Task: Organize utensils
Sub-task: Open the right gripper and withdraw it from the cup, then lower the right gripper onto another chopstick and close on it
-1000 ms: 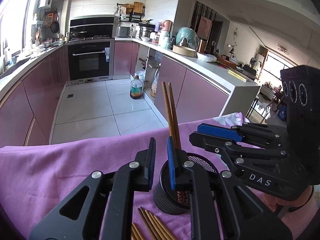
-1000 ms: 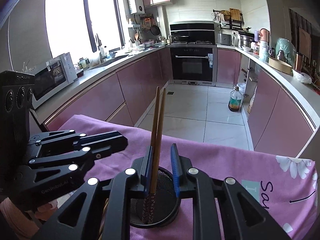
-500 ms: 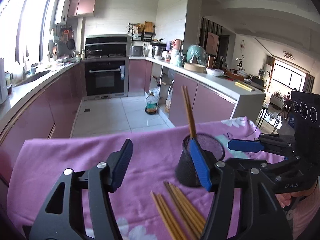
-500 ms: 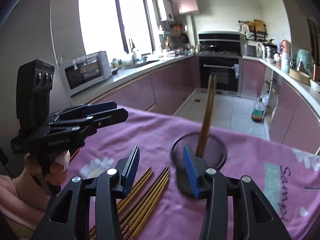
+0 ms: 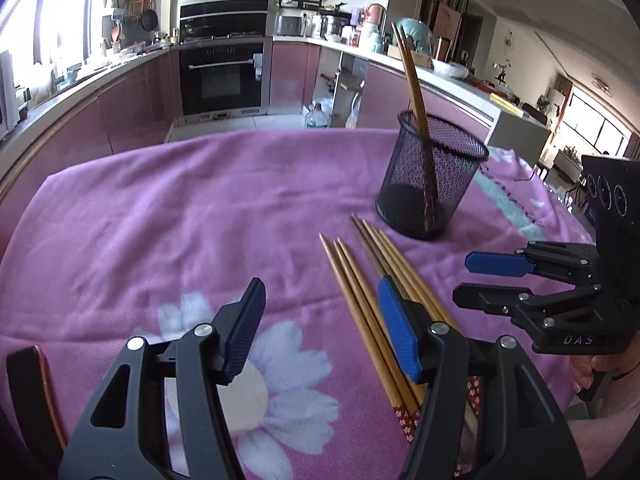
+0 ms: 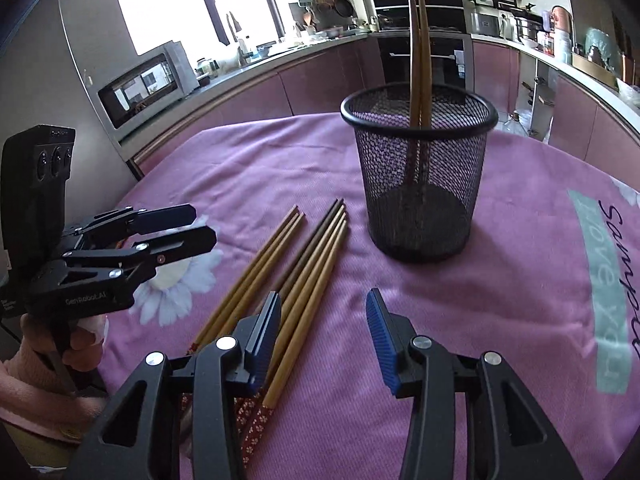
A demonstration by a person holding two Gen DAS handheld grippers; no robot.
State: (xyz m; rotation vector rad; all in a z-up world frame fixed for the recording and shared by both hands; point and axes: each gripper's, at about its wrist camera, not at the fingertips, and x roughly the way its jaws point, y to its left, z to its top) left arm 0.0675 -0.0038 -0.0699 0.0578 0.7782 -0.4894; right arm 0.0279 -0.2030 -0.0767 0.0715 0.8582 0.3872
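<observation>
A mesh cup stands on the tablecloth, with two chopsticks upright in it, leaning on its far rim. A row of loose chopsticks lies flat on the cloth just beside the cup, to its left and nearer the cameras. Kitchen counters run behind the table.

Pink cloth with white daisies; beside the black mesh cup, tan chopsticks with red flowered ends.

Bright window daylight, blown-out glare, strong fisheye bending, dark corner vignetting.
</observation>
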